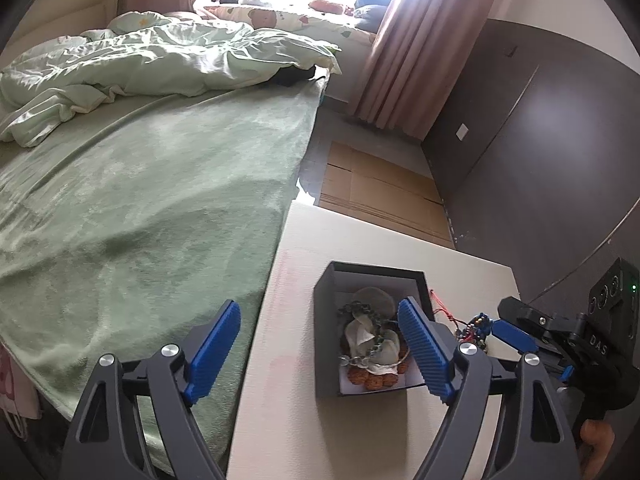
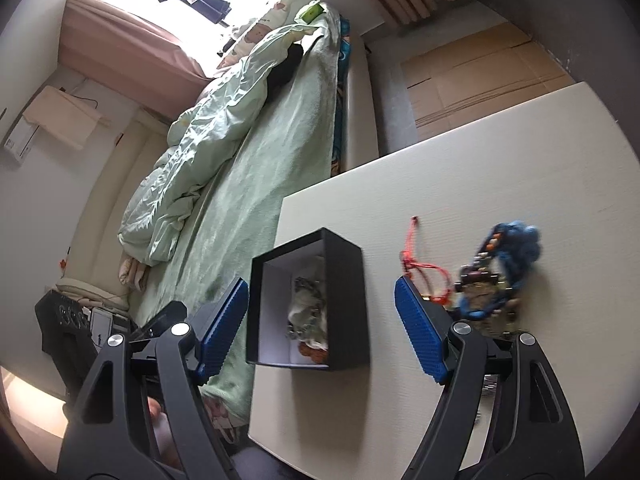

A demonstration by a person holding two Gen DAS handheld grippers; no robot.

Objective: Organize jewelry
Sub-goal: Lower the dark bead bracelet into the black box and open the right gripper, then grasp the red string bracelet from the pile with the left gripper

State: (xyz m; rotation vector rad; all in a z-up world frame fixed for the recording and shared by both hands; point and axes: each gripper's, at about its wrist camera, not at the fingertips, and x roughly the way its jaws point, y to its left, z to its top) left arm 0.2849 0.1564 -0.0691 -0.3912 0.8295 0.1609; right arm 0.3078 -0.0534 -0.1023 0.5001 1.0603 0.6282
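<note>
Bed w/ green blanket fills the view beyond our left-hand fingers. Next, pale surface under both tools. On it, black box, lid off, sits between our right gripper's fingers and just inside the right-side finger of our left gripper. Inside the box: beaded bracelets and chains, heaped. Outside it, past our right gripper's right-side finger, lie a blue bead bracelet and a thin red cord, touching each other, apart from the box. Both sets of fingers are spread wide, gripping nothing; pads don't press the box. Right gripper shows at the left cam's edge.
</note>
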